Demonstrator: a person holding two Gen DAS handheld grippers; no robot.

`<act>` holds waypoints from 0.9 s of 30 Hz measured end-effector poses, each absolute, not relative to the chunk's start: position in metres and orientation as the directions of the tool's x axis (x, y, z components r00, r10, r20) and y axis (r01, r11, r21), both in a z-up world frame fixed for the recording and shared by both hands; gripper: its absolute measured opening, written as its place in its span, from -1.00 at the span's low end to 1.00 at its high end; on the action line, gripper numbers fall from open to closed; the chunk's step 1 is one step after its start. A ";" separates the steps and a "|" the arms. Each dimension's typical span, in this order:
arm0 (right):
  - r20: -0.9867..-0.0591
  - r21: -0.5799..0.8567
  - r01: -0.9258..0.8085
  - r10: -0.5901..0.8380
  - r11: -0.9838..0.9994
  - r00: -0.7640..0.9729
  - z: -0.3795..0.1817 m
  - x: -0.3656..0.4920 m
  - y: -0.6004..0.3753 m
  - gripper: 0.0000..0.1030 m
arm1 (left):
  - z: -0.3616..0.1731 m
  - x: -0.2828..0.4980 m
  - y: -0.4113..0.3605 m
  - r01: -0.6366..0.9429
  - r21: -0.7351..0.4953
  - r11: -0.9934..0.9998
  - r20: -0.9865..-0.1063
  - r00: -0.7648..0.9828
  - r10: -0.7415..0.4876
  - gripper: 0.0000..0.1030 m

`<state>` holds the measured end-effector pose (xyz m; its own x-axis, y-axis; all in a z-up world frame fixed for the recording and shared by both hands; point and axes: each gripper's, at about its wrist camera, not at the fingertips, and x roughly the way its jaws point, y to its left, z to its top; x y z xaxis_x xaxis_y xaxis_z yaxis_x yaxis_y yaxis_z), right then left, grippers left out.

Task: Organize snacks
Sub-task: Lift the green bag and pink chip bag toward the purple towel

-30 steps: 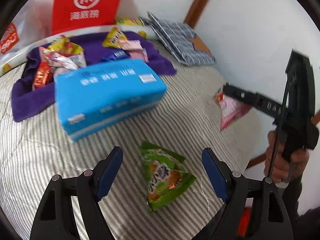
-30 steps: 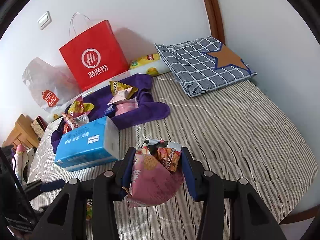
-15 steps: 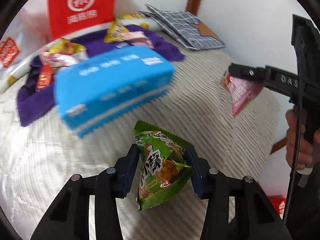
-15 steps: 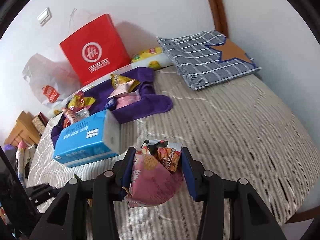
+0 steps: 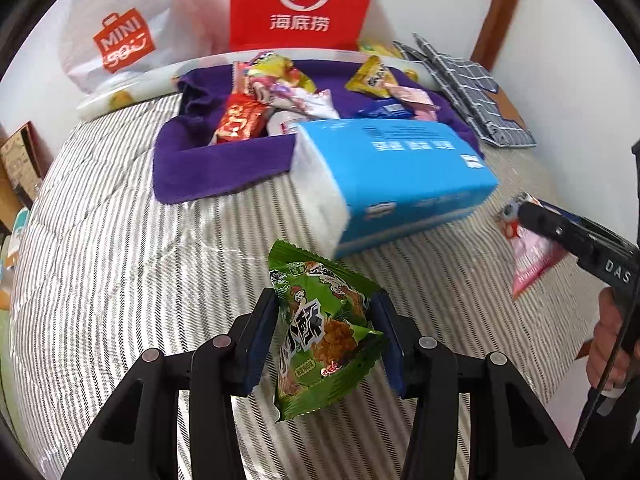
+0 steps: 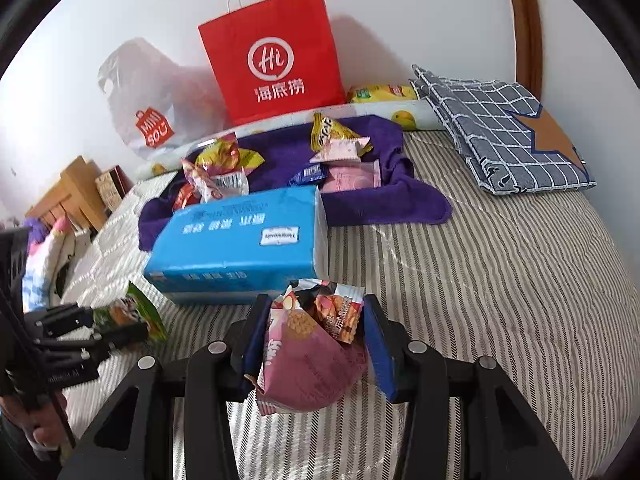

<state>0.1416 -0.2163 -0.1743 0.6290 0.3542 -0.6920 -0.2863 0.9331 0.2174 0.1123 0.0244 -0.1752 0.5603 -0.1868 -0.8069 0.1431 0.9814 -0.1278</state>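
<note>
Both grippers now carry a snack. A second ago my left gripper [image 5: 325, 334] stood wide open over the green snack packet [image 5: 322, 334] lying on the striped bed [image 5: 120, 280]; now its jaws are pinched onto that packet, held just in front of the blue tissue pack [image 5: 396, 176]. My right gripper [image 6: 314, 346] keeps its jaws clamped on the pink biscuit packet [image 6: 310, 364], also in front of the tissue pack. With both loose packets secured, I judge what remains is carrying them past the tissue pack to the purple towel [image 5: 224, 164] behind it, where the other snacks [image 5: 272, 96] lie.
</note>
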 end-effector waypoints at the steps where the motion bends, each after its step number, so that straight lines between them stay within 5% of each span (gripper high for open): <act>1: -0.700 0.215 -0.276 0.345 0.937 0.625 -0.177 0.142 -0.218 -0.13 | -0.177 0.113 0.025 0.141 -0.131 0.981 -0.809 0.558 -0.188 -0.07; 16: -0.783 0.195 -0.205 0.278 0.959 0.556 -0.206 0.142 -0.232 0.25 | -0.188 0.121 0.025 0.130 -0.167 0.977 -0.812 0.544 -0.211 0.05; 19: -0.776 0.198 -0.204 0.281 0.959 0.565 -0.209 0.142 -0.232 0.25 | -0.188 0.121 0.026 0.131 -0.181 0.975 -0.811 0.541 -0.223 0.03; 22: -0.768 0.196 -0.203 0.279 0.959 0.576 -0.209 0.142 -0.232 -0.02 | -0.187 0.121 0.027 0.140 -0.190 0.972 -0.805 0.544 -0.235 -0.05; 27: -0.754 0.176 -0.224 0.277 0.959 0.596 -0.202 0.140 -0.227 -0.03 | -0.183 0.121 0.026 0.155 -0.210 0.965 -0.796 0.546 -0.261 -0.06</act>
